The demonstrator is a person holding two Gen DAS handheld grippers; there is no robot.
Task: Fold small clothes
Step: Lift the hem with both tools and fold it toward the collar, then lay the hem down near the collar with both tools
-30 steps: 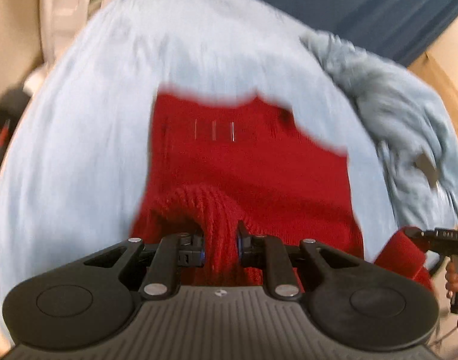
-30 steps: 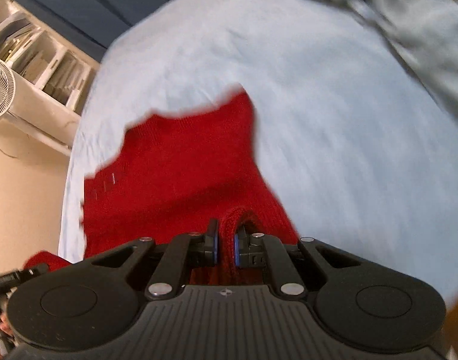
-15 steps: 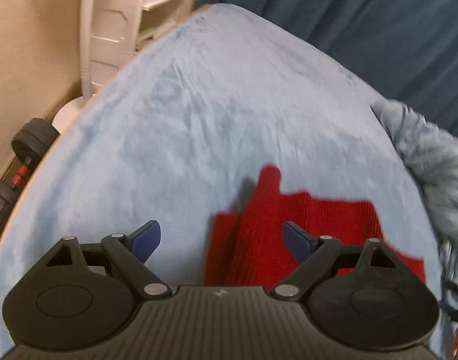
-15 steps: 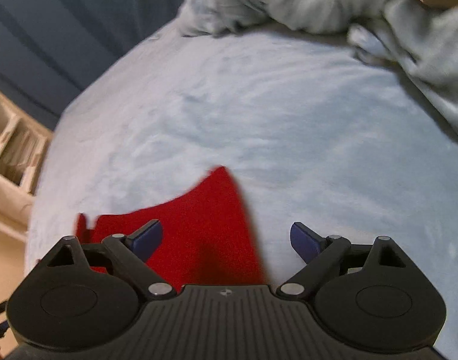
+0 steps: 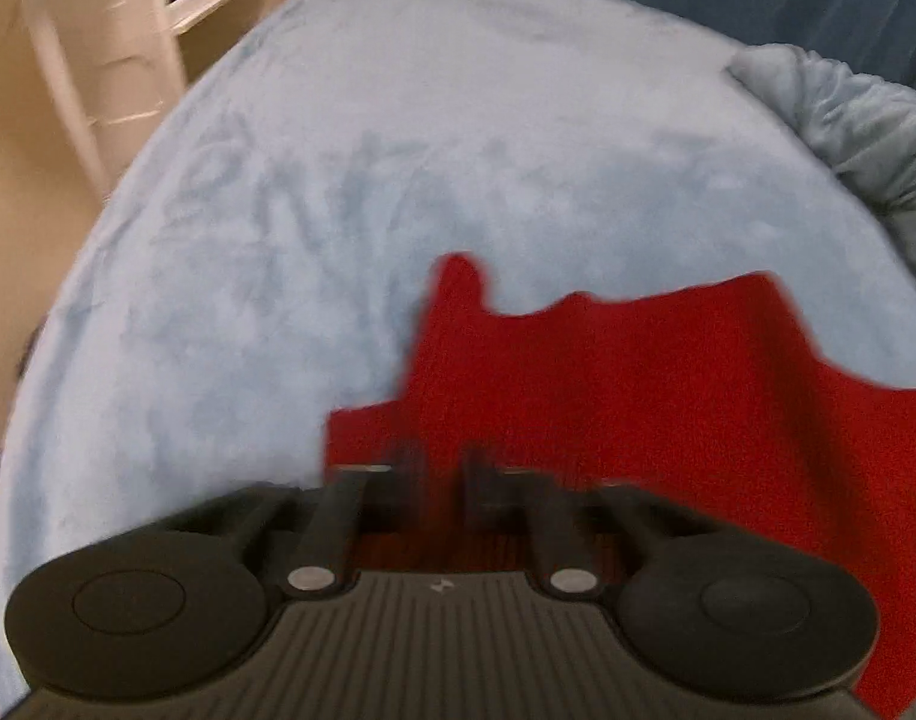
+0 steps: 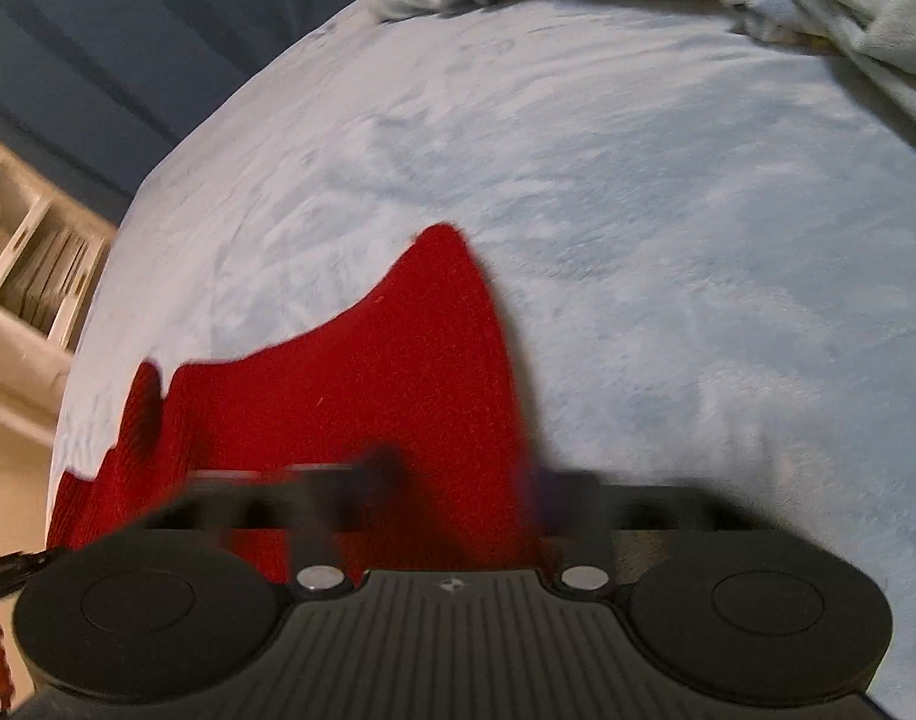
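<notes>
Red knit, blurred in both wrist views: the red garment (image 5: 607, 396) lies flat on a pale blue fleece cover (image 5: 338, 180), in the lower right of the left view and the lower left of the right view. A bunched grey blanket (image 5: 865, 138) sits well apart at the upper right.

Findings:
- Left gripper (image 5: 443, 480): its fingers have just been closing and now stand nearly together at the lower centre of the frame, with red knit showing in the narrow gap. I judge them pinched on the near-left part of the garment.
- Right gripper (image 6: 469, 492): its fingers have also just been closing. They are smeared by motion, with a gap visible between them and the garment's right-hand edge lying in it. I cannot tell whether the pads have bitten yet.

Assessment: the step in hand appears to be taking hold of the near edge at two points for another fold.

Recommendations:
- I would confirm the right-hand grip before lifting; a one-sided lift would skew the fold.
- I would catch every layer at each pinch, since the knit looks thick and already doubled.
- I would raise both hands together, carry the edge towards the far edge at the top of the frame, and lay it down square.
- I would keep the fleece out of the pinch.
</notes>
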